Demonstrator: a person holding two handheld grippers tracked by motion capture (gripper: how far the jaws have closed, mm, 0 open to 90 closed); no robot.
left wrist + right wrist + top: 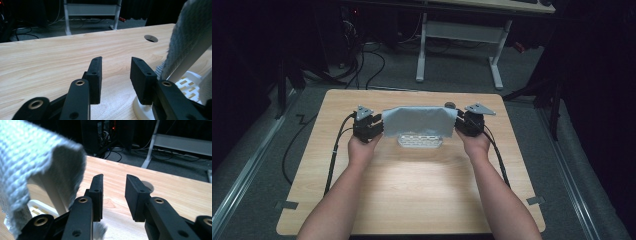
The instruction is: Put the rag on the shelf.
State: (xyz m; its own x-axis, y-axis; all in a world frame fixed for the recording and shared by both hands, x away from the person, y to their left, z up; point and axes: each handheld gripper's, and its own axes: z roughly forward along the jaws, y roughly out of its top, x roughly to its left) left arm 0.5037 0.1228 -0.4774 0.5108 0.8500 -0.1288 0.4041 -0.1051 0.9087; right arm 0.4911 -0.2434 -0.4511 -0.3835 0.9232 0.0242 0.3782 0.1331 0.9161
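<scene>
A grey woven cloth hangs draped over a white slotted rack at the middle of the wooden table. My left gripper sits just off the cloth's left edge, and my right gripper off its right edge. In the left gripper view the left gripper is open with bare wood between the jaws; the cloth and rack lie to its right. In the right gripper view the right gripper is open and holds nothing, with the cloth and rack to its left.
A round cable hole sits in the table behind the cloth. A white-legged desk frame and cables stand on the floor beyond the far edge. Bare wood stretches in front of the rack.
</scene>
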